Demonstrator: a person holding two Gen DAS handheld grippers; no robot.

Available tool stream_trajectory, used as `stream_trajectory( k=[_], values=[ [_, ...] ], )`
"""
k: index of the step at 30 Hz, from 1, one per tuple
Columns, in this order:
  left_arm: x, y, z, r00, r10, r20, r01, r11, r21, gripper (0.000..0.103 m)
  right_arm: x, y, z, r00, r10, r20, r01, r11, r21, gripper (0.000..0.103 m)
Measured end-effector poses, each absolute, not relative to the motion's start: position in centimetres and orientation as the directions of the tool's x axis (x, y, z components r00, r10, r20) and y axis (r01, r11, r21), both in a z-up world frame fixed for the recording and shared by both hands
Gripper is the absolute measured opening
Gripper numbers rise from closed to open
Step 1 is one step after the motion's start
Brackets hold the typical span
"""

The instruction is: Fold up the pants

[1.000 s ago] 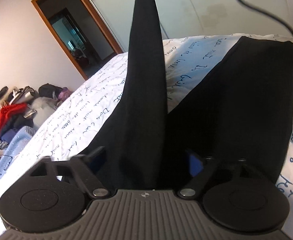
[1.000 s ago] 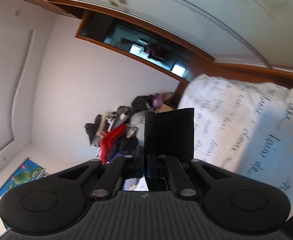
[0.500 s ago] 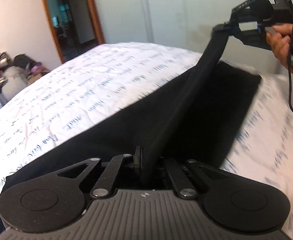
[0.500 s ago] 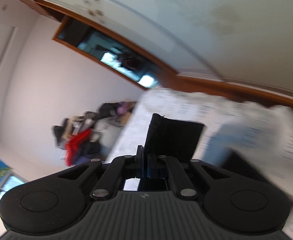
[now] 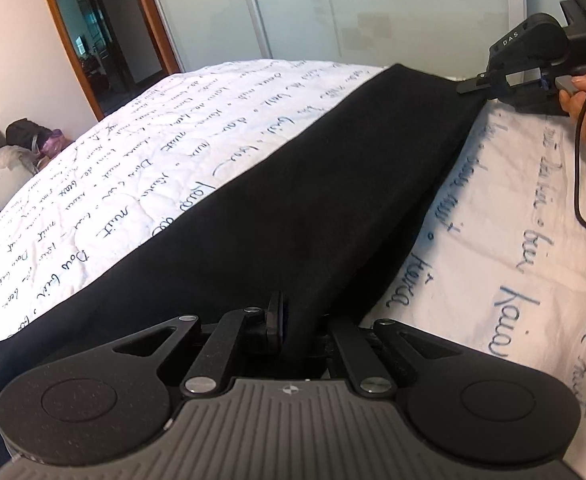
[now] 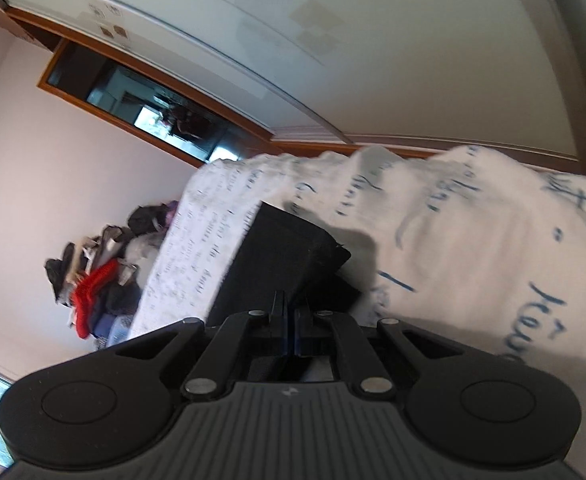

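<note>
Black pants (image 5: 293, 200) lie stretched along a white bedspread with blue script (image 5: 113, 184). My left gripper (image 5: 299, 320) is shut on the near end of the pants, low over the bed. My right gripper (image 5: 469, 88) shows in the left wrist view at the far right, shut on the far end of the pants close to the bed. In the right wrist view my right gripper (image 6: 291, 320) pinches the black fabric (image 6: 285, 256), which hangs over the bedspread (image 6: 473, 240).
A wood-framed doorway (image 5: 89, 40) and sliding wardrobe doors (image 5: 333, 8) stand beyond the bed. A pile of clothes and bags (image 5: 1, 160) lies on the floor at the left; it also shows in the right wrist view (image 6: 97, 280). A cable (image 5: 577, 176) trails from the right gripper.
The raised pant leg has come down: both grippers lowered it over the other leg, so the fabric now lies flat along the bed. The right gripper dropped from overhead to bed level.
</note>
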State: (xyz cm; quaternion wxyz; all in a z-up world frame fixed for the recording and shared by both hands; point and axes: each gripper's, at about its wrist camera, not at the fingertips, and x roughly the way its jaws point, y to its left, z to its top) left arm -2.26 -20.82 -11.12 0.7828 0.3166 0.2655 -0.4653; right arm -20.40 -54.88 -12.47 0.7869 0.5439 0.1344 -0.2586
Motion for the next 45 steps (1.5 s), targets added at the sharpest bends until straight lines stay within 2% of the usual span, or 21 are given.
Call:
stream_trajectory(
  k=[1, 3, 6, 7, 10, 12, 14, 16, 17, 19, 21, 23, 24, 28, 31, 36, 41, 45],
  values=[
    [-2.2, -20.9, -11.1, 0.429, -0.553, -0.714, 0.894, 0.372, 0.25, 0.02, -20.5, -55.1, -12.7, 0.816, -0.266, -0.513, 0.575, 0.277, 0.77, 0.004],
    [-2.2, -20.7, -10.8, 0.438, -0.55, -0.711, 0.888, 0.387, 0.248, 0.027, -20.5, -55.3, -12.6, 0.802, -0.253, -0.541, 0.596, 0.28, 0.753, 0.004],
    [-3.0, -19.3, -10.0, 0.486, -0.546, -0.683, 0.864, 0.417, 0.281, 0.076, -21.3, -55.0, -10.8, 0.766, -0.293, -0.572, 0.642, 0.302, 0.705, 0.005],
    [-3.3, -18.5, -9.6, 0.5, -0.552, -0.667, 0.857, 0.426, 0.289, 0.081, -21.8, -54.6, -9.8, 0.755, -0.335, -0.564, 0.655, 0.327, 0.682, 0.009],
    [-3.6, -15.9, -8.5, 0.519, -0.56, -0.646, 0.841, 0.47, 0.268, 0.082, -21.1, -52.0, -6.0, 0.748, -0.433, -0.503, 0.663, 0.516, 0.542, 0.009],
    [-2.9, -13.9, -7.9, 0.547, -0.537, -0.642, 0.806, 0.545, 0.231, 0.082, -18.1, -49.2, -4.2, 0.784, -0.375, -0.495, 0.59, 0.699, 0.404, 0.009],
    [-1.7, -12.0, -7.7, 0.601, -0.485, -0.635, 0.742, 0.634, 0.217, 0.082, -14.6, -46.0, -3.8, 0.817, -0.265, -0.512, 0.458, 0.838, 0.297, 0.021],
    [-0.2, -9.6, -7.9, 0.658, -0.402, -0.637, 0.652, 0.728, 0.213, 0.082, -11.4, -43.3, -4.6, 0.819, -0.176, -0.546, 0.35, 0.908, 0.232, 0.048],
    [0.7, -8.3, -8.0, 0.672, -0.361, -0.647, 0.61, 0.764, 0.208, 0.082, -10.1, -42.4, -5.5, 0.808, -0.148, -0.57, 0.315, 0.926, 0.207, 0.05],
    [2.1, -5.6, -8.6, 0.691, -0.27, -0.671, 0.532, 0.818, 0.219, 0.082, -8.0, -41.8, -7.5, 0.765, -0.112, -0.635, 0.278, 0.946, 0.168, 0.05],
    [3.0, -2.7, -9.1, 0.696, -0.199, -0.69, 0.472, 0.851, 0.231, 0.083, -7.0, -42.1, -9.2, 0.705, -0.182, -0.685, 0.335, 0.937, 0.097, 0.049],
    [3.4, 0.3, -8.8, 0.689, -0.208, -0.694, 0.445, 0.877, 0.179, 0.086, -7.2, -41.1, -8.3, 0.688, -0.317, -0.652, 0.416, 0.909, -0.004, 0.052],
    [3.6, 1.6, -8.4, 0.685, -0.224, -0.694, 0.429, 0.893, 0.135, 0.085, -7.5, -40.0, -7.4, 0.714, -0.339, -0.613, 0.416, 0.909, -0.018, 0.052],
    [4.2, 5.9, -7.0, 0.742, -0.128, -0.658, 0.256, 0.961, 0.102, 0.084, -7.6, -32.3, -3.7, 0.867, -0.086, -0.491, 0.101, 0.995, 0.004, 0.052],
    [4.9, 8.6, -5.4, 0.771, -0.031, -0.636, 0.123, 0.987, 0.1, 0.085, -6.5, -23.7, -3.0, 0.887, 0.098, -0.451, -0.163, 0.981, -0.109, 0.051],
    [4.6, 13.2, -3.2, 0.792, 0.181, -0.583, -0.085, 0.978, 0.188, 0.087, -4.5, -11.2, -3.9, 0.867, 0.275, -0.415, -0.412, 0.865, -0.288, 0.051],
    [3.4, 16.6, -1.6, 0.803, 0.292, -0.52, -0.198, 0.953, 0.23, 0.094, -2.6, -1.5, -5.2, 0.739, 0.456, -0.495, -0.63, 0.729, -0.268, 0.051],
    [2.9, 18.8, -1.3, 0.8, 0.287, -0.527, -0.205, 0.956, 0.211, 0.094, -1.6, 4.7, -7.3, 0.731, 0.46, -0.504, -0.671, 0.616, -0.413, 0.05]
  ],
)
